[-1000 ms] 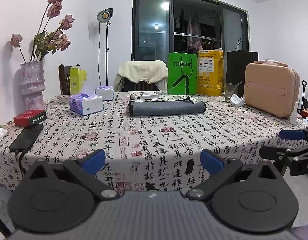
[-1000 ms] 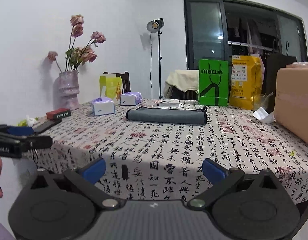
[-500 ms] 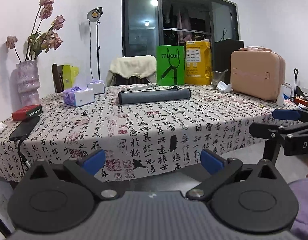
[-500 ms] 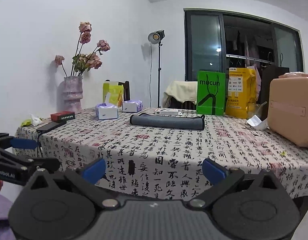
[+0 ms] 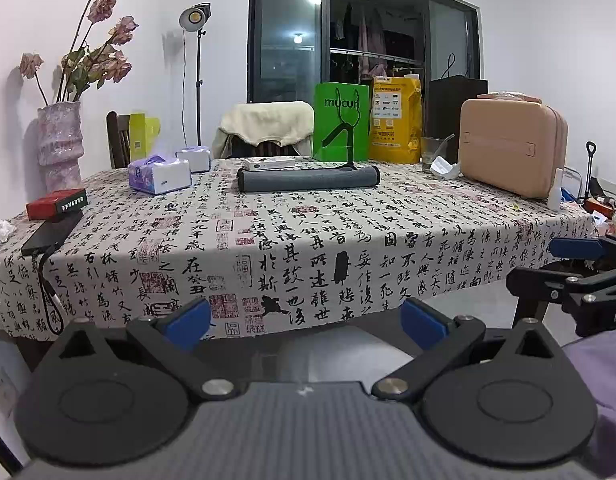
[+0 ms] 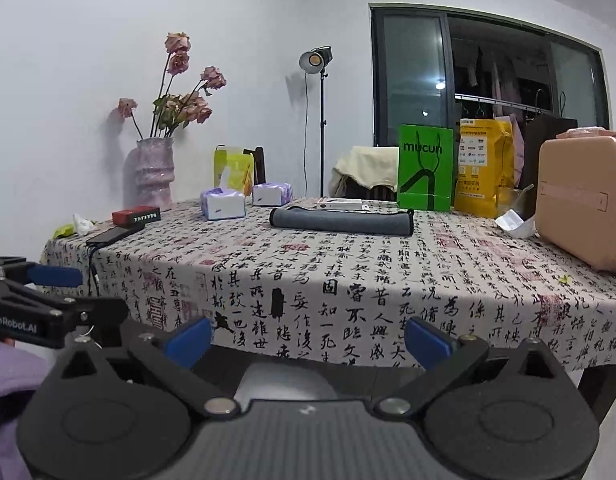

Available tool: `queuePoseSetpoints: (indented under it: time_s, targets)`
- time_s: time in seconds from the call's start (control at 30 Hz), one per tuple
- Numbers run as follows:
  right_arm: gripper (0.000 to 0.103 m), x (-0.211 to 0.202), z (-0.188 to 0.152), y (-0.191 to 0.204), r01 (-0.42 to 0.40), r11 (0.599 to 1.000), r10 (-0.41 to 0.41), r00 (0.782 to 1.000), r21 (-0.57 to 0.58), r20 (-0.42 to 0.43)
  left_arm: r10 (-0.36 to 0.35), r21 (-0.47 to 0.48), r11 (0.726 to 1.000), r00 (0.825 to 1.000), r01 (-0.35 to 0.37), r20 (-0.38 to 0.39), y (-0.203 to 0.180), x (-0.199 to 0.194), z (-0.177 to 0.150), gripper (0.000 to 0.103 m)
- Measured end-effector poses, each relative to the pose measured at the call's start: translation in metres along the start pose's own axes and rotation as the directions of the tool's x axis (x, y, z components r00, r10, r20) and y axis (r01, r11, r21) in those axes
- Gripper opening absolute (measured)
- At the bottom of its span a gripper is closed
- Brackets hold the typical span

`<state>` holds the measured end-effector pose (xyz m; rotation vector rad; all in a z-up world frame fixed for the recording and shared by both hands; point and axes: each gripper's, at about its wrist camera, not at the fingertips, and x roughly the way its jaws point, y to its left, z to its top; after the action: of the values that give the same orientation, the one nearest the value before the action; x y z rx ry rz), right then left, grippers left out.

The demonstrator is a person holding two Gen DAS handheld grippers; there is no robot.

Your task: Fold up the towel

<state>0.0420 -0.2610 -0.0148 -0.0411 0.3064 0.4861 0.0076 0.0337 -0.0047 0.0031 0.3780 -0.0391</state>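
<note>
My left camera looks out low over my left jaws, from in front of the counter's (image 5: 348, 216) near edge, facing the window. My right camera sits just beside it, angled more toward the vase (image 6: 152, 174) corner. Both share the counter top, the towel (image 5: 308, 179) and the green bag (image 6: 425, 168); each glimpses the other gripper at its frame edge.
</note>
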Motion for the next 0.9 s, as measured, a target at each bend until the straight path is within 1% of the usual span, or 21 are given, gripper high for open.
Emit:
queuePoseSetpoints:
  time_s: [0.17, 0.33, 0.9]
  targets:
    - [0.103, -0.007, -0.003, -0.003, 0.006, 1.000, -0.006, 1.000, 0.031, 0.007, 0.001, -0.012, 1.000, 1.000, -0.001, 0.002, -0.001, -0.003, -0.003, 0.103]
    - [0.103, -0.014, -0.004, -0.001, 0.013, 1.000, -0.014, 1.000, 0.018, 0.018, 0.003, -0.011, 1.000, 1.000, -0.003, 0.004, -0.002, -0.004, -0.004, 0.103]
    - [0.103, -0.012, -0.004, 0.000, 0.004, 1.000, -0.004, 1.000, 0.026, 0.013, -0.004, -0.004, 1.000, 1.000, 0.004, 0.006, -0.004, -0.004, -0.004, 0.103]
